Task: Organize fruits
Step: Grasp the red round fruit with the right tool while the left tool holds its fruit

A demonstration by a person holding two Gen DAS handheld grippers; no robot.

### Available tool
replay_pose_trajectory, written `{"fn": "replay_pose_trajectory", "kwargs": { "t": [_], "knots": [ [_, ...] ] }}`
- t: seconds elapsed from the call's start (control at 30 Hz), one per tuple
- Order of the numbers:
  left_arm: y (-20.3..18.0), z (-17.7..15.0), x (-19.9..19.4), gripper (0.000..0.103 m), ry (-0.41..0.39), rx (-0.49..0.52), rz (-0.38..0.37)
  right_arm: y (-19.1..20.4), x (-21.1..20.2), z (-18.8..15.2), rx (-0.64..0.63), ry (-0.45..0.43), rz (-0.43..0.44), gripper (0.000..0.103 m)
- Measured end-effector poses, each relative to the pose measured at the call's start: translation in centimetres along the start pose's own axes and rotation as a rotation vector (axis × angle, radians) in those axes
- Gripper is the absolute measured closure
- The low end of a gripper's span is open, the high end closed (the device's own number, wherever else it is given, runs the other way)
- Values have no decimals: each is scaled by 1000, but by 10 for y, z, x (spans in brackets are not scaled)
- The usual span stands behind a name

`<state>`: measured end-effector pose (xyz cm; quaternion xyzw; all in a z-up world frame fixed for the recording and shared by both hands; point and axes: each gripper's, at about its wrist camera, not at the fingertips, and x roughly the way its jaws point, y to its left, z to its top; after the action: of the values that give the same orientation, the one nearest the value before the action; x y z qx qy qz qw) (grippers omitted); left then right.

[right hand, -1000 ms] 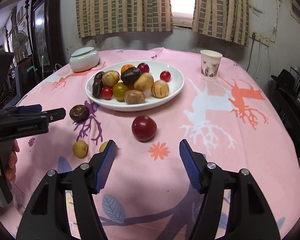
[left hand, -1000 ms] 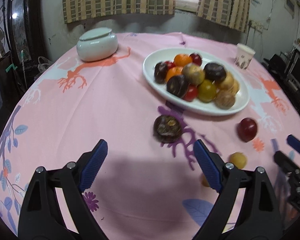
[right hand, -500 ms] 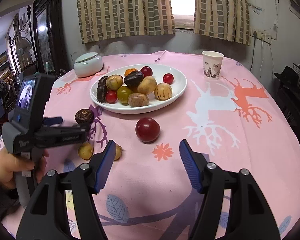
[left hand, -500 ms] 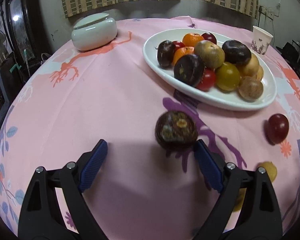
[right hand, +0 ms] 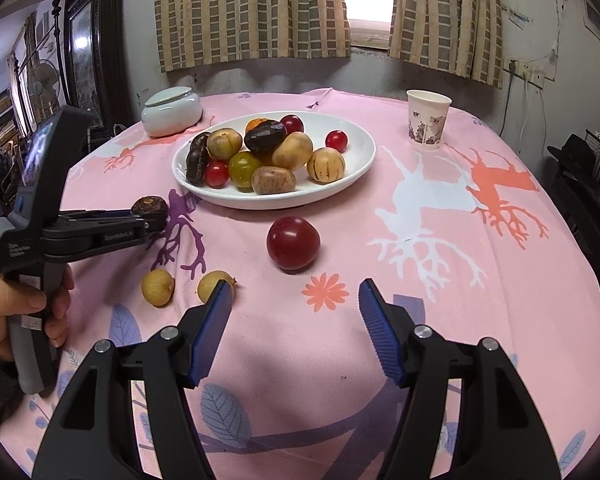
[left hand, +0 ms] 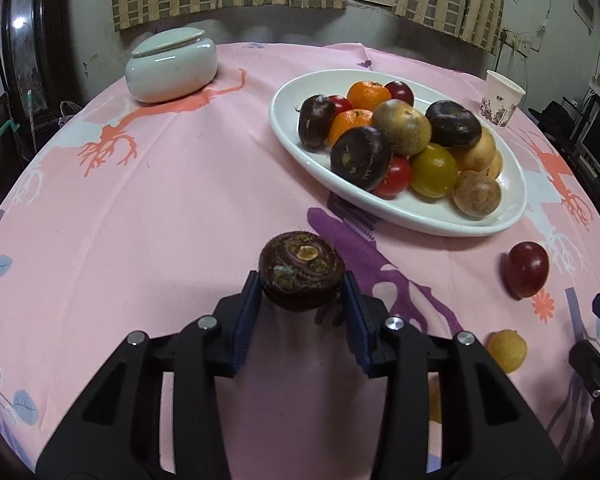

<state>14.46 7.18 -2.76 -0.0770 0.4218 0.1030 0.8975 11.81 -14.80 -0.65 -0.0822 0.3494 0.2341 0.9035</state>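
As they close, left tongs [left hand: 302, 292] pinch the dark fruit [left hand: 301, 269].

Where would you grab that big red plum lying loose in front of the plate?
Across the red plum's widest middle, from the near side and above. It is round, sits apart from the white plate, and the right gripper stands open, facing it.

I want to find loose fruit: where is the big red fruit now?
The big red fruit lies alone on the pink cloth, just in front of the white plate, ahead of the open right gripper.
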Motion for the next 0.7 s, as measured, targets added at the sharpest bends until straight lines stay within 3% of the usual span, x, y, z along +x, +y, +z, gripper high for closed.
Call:
{"fn": "replay_pose_trajectory", "kwargs": {
  "t": [0.2,0.47,0.7],
  "knots": [
    [-14,3,-43,62,-114,55,-5,2,0,-1,-14,-20,5,37],
    [-19,-9,-65,61,-106,68,-44,2,8,17,42,23,41,37],
    [-18,-10,-65,61,-116,89,-36,5,51,37,60,112,-9,37]
  ]
}}
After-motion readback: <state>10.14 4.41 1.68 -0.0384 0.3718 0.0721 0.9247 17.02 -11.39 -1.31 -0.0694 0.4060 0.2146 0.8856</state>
